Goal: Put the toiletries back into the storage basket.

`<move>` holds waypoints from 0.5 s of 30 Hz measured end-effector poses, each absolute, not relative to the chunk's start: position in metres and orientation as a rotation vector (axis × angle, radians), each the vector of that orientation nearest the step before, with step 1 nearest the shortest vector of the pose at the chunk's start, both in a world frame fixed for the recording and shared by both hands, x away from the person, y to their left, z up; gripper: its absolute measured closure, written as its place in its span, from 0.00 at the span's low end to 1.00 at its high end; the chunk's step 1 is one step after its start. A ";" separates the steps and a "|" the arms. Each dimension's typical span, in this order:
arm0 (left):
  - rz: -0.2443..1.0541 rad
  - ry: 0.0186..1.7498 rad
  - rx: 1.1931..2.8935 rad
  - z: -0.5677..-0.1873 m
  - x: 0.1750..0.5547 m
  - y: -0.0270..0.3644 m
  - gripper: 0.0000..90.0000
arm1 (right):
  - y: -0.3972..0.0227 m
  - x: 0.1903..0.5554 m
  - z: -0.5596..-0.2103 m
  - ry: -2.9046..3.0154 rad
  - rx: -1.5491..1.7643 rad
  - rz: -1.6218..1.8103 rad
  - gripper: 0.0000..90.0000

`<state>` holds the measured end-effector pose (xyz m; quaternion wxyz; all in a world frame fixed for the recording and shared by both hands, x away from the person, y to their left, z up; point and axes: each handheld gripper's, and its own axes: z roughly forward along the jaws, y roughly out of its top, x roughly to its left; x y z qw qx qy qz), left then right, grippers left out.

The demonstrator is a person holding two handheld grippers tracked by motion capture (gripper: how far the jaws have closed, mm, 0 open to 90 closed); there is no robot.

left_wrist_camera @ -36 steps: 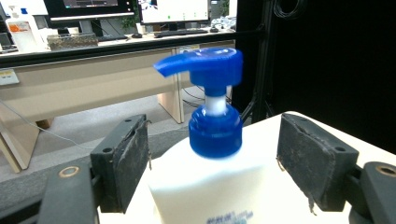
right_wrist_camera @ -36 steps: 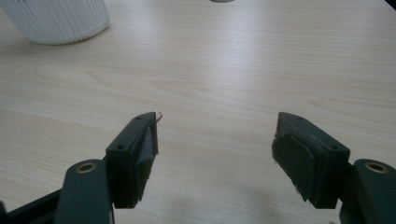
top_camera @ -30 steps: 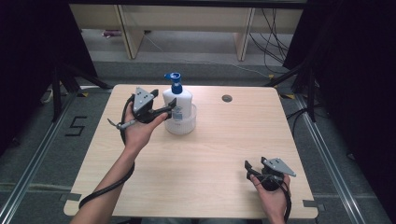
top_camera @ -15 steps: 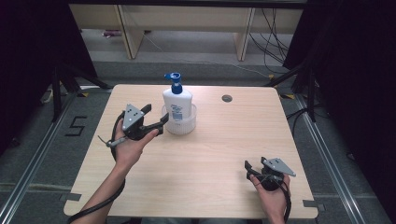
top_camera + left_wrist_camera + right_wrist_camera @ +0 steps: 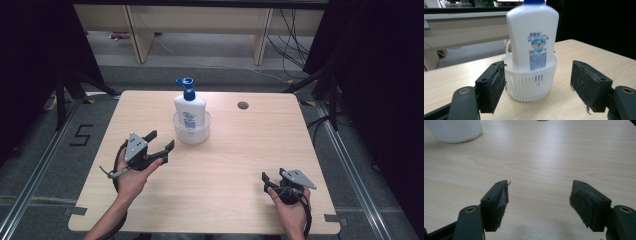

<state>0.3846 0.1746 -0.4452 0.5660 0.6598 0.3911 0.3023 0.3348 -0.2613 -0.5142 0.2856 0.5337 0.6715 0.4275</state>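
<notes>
A white pump bottle [image 5: 190,107] with a blue pump head stands upright in a small white ribbed basket [image 5: 191,132] at the table's middle rear. My left gripper [image 5: 161,141] is held open just near-left of the basket, apart from it, jaws pointing at it. In the left gripper view the bottle [image 5: 534,32] and basket [image 5: 530,80] stand beyond the open gripper [image 5: 537,85], nothing between the pads. My right gripper [image 5: 273,177] rests open near the front right edge; in its own view the gripper [image 5: 539,200] is empty over bare wood.
The light wooden table [image 5: 235,165] has a round cable hole [image 5: 243,105] at the rear right of the bottle. The basket's lower wall [image 5: 455,128] sits at the top left of the right gripper view. Dark floor and shelf legs lie beyond the table.
My left gripper has drawn back from the bottle toward the near left, staying open. The bottle stays in its basket. The right gripper has not moved.
</notes>
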 end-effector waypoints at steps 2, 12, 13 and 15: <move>0.701 0.922 1.564 -0.454 0.382 0.176 0.30 | -0.260 0.334 -0.514 1.785 1.459 1.148 0.35; 0.705 0.957 1.600 -0.484 0.378 0.184 0.30 | -0.260 0.335 -0.515 1.778 1.444 1.159 0.35; 0.706 0.969 1.612 -0.490 0.377 0.186 0.30 | -0.259 0.334 -0.515 1.779 1.449 1.161 0.35; 0.708 0.973 1.616 -0.493 0.377 0.187 0.30 | -0.259 0.334 -0.515 1.779 1.448 1.160 0.35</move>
